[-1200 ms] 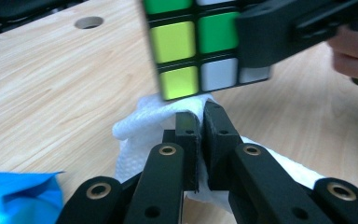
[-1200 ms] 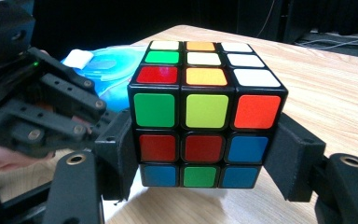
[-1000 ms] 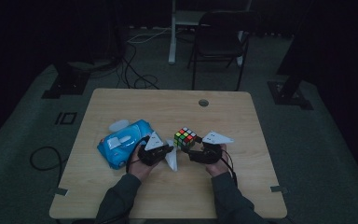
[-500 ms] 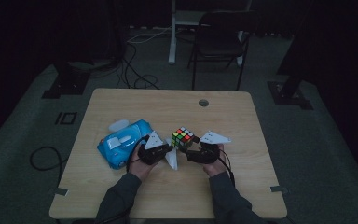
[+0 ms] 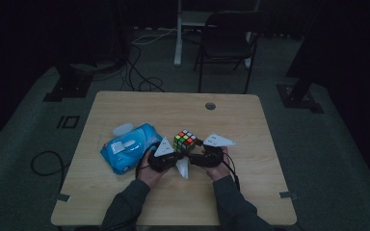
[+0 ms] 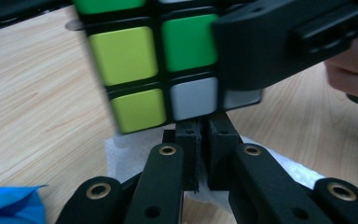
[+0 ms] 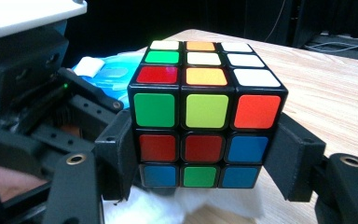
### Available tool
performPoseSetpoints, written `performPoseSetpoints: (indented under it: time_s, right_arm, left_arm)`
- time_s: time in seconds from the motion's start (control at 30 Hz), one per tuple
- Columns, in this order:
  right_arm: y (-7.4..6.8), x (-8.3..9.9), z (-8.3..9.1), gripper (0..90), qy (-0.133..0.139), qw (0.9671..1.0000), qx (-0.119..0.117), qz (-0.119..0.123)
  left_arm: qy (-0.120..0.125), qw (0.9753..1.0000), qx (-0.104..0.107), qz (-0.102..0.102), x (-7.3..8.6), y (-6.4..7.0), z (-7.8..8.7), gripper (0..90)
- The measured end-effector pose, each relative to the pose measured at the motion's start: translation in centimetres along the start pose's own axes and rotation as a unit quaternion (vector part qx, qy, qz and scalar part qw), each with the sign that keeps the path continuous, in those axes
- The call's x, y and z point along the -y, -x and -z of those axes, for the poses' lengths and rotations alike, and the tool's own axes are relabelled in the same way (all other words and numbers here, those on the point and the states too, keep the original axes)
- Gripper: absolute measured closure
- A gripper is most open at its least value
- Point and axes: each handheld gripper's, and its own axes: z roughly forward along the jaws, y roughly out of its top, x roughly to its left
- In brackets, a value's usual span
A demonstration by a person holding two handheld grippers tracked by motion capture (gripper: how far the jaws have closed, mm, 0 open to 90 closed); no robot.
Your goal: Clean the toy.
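Right gripper view shows the right gripper (image 7: 205, 158) with its two black jaws pressed against the lower sides of a multicoloured plastic puzzle cube with black edges (image 7: 205, 126), one jaw on each flank, so the cube is clamped between them. The cube stands upright, its facing side showing green, yellow-green and orange squares over red, red and blue, with blue, green and blue along the bottom row. Under it lies a crumpled white tissue (image 7: 191, 203) on the pale wooden table (image 7: 326, 93). To the left in that view the left gripper (image 7: 74, 121) sits close against the cube. In the left gripper view that gripper's own jaws stand together, nearly touching, just beneath the cube's lower edge; they seem to hold nothing, though the cube crowds the lens and the tips are hard to read. In the high view both hands sit at the near middle of the table, the left hand (image 5: 149, 168) and the right hand (image 5: 219, 166) side by side, with the cube just beyond them. A blue plastic packet with a white label (image 5: 127, 147) lies to the left of the left gripper, near but apart from the cube.
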Motion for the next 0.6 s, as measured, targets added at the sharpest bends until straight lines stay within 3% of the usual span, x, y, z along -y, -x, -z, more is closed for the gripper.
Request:
performPoseSetpoints:
  time_s: [0.3, 0.6]
  right_arm:
    - [0.12, 0.1, -0.35, 34.4, -0.003, 1.0, 0.004, -0.006]
    - [0.62, 0.41, -0.02, 34.4, -0.003, 0.9999, 0.013, -0.009]
  left_arm:
    - [0.005, 0.9999, 0.014, -0.008, 0.02, 0.92, -0.23, 86.7]
    - [0.001, 1.0, 0.003, -0.005, 0.3, 0.67, 0.17, 86.6]
